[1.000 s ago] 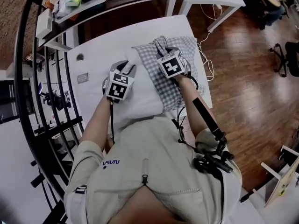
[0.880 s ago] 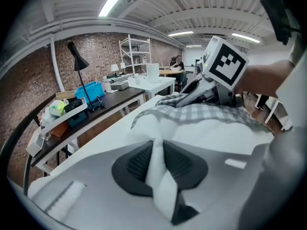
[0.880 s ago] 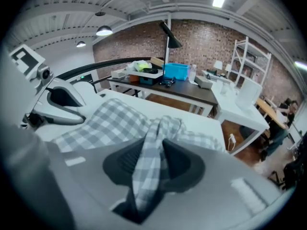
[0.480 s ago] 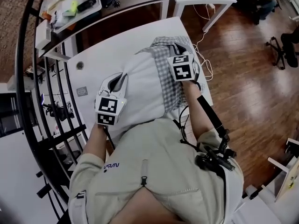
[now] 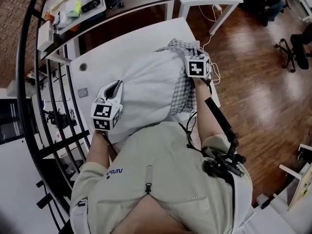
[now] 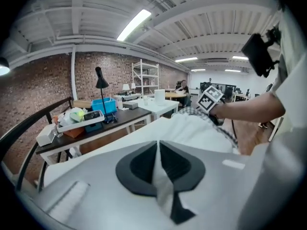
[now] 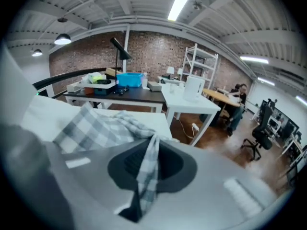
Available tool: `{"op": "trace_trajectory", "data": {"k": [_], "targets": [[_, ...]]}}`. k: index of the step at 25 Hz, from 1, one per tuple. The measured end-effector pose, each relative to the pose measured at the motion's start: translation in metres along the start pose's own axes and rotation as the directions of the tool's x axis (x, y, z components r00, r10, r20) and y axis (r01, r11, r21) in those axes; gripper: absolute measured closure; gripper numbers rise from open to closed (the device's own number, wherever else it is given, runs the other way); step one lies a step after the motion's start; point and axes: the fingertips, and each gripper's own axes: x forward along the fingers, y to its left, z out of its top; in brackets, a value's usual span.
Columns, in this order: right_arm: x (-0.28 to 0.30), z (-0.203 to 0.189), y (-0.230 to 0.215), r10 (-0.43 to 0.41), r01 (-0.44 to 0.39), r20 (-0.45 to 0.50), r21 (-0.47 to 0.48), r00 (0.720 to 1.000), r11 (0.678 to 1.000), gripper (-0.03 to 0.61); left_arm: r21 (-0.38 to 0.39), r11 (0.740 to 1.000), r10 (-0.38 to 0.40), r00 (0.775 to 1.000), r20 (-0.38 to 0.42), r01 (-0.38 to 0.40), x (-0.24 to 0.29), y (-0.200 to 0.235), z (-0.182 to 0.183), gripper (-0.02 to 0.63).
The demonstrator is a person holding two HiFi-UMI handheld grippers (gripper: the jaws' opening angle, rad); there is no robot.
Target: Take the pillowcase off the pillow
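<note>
we extend left forearm (image 5: 100, 140) and right forearm (image 5: 200, 99) forward, spread well apart. left gripper (image 6: 157, 152): jaws closed, clamped on white pillow (image 6: 201, 131) fabric. right gripper (image 7: 149, 150): jaws closed, clamped on checked pillowcase (image 7: 96, 128) fabric. both grippers point forward and down, marker cubes (image 5: 106, 116) up

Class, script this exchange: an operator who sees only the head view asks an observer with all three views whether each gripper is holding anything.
Operator: From above I can't see the jaws. Left hand first: is it holding anything?
Observer: Yes. The left gripper is shut on a fold of the white pillow.
Operator: And the other hand?
Observer: The right gripper is shut on a strip of the checked pillowcase.
</note>
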Motion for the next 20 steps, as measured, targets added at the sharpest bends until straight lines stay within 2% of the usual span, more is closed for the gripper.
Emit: {"op": "trace_trajectory", "data": {"k": [2, 4, 6, 9, 11, 13, 16, 18, 20], "targets": [[0.018, -0.035, 0.003, 0.006, -0.004, -0.082, 0.028, 0.997, 1.000, 0.565, -0.049, 0.999, -0.002, 0.999, -0.032, 0.000, 0.028, 0.015, -0.027, 0.594], [0.026, -0.052, 0.009, 0.036, -0.032, -0.084, 0.048, 0.996, 0.998, 0.563, -0.044, 0.999, -0.006, 0.999, -0.033, 0.004, 0.047, 0.021, -0.032, 0.592], [0.022, -0.046, 0.009, 0.075, -0.073, -0.020, 0.074, 0.997, 0.995, 0.551, 0.006, 1.000, -0.007, 1.000, -0.022, 0.007, 0.055, 0.022, -0.022, 0.586], [-0.007, -0.018, 0.006, 0.130, -0.139, 0.099, 0.091, 0.987, 0.986, 0.428, 0.093, 0.995, 0.018, 0.999, 0.029, -0.021, 0.048, 0.020, 0.004, 0.506], [-0.039, -0.006, 0.010, 0.161, -0.176, 0.163, 0.082, 0.973, 0.981, 0.416, 0.162, 0.987, 0.009, 0.997, 0.070, -0.021, 0.029, 0.003, 0.025, 0.471], [-0.078, -0.005, 0.016, 0.182, -0.201, 0.216, 0.073, 0.959, 0.977, 0.416, 0.223, 0.973, -0.083, 0.993, 0.083, 0.063, 0.007, -0.034, 0.041, 0.440], [-0.131, -0.021, 0.031, 0.209, -0.231, 0.251, 0.062, 0.945, 0.971, 0.416, 0.282, 0.929, -0.259, 0.965, 0.029, 0.241, -0.017, -0.096, 0.040, 0.422], [-0.159, -0.046, 0.045, 0.225, -0.246, 0.238, 0.061, 0.945, 0.967, 0.416, 0.311, 0.899, -0.314, 0.949, -0.031, 0.308, -0.026, -0.124, 0.023, 0.405], [-0.182, -0.079, 0.061, 0.239, -0.255, 0.190, 0.065, 0.952, 0.965, 0.416, 0.309, 0.881, -0.342, 0.933, -0.110, 0.359, -0.030, -0.142, -0.004, 0.374]]}}
